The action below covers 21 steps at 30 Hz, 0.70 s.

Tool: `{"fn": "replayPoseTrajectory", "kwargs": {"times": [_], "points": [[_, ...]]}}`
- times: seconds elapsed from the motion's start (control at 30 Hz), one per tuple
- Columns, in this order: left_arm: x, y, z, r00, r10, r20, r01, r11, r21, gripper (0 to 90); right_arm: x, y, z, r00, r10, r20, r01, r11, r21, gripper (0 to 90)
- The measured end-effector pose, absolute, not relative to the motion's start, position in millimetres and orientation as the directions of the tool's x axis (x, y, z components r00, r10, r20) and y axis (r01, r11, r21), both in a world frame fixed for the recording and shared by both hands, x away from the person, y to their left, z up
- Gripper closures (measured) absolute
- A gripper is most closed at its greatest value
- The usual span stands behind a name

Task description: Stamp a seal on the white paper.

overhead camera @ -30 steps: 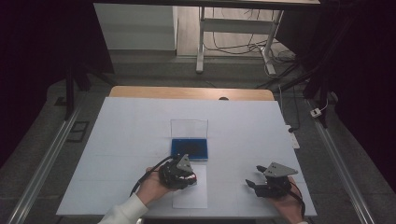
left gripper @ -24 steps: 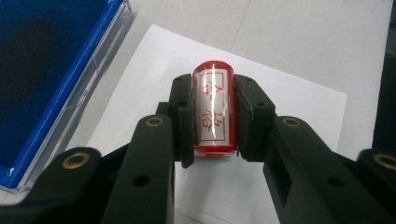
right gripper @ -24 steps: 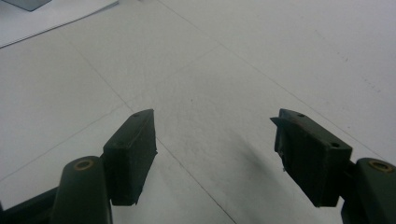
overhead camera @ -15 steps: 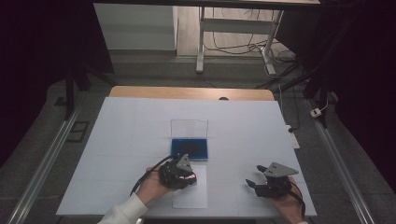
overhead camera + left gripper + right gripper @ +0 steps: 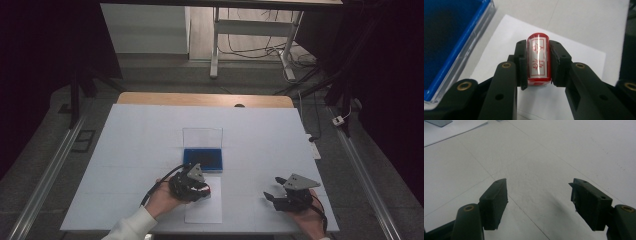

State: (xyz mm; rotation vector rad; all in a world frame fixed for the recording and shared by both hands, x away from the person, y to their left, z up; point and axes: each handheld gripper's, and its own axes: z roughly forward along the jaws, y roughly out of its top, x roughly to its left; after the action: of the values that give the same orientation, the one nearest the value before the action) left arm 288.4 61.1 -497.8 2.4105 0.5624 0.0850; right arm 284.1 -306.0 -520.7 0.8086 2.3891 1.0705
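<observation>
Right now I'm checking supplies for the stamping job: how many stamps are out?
1. The red cylindrical stamp is clamped in the left gripper, over the white paper sheet beside the blue ink pad. The right gripper holds none.

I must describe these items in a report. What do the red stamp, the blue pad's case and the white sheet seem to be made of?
The stamp, held in the left claw, looks like glossy plastic or resin: a bright streak of light runs down it. The pad's case seems to be clear hard plastic around a matte blue, felt-like pad. The sheet looks like plain matte paper, thin and flat.
</observation>
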Motion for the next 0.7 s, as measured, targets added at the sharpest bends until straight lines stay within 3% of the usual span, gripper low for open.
{"fn": "replayPoseTrajectory", "kwargs": {"times": [0.7], "points": [[290.8,84.5,-471.0,0.880,0.453,-0.141,0.400,-0.550,0.733,70.4,284.3,-308.0,-520.6,-0.751,0.648,-0.124,0.340,0.541,0.769,29.8]]}}
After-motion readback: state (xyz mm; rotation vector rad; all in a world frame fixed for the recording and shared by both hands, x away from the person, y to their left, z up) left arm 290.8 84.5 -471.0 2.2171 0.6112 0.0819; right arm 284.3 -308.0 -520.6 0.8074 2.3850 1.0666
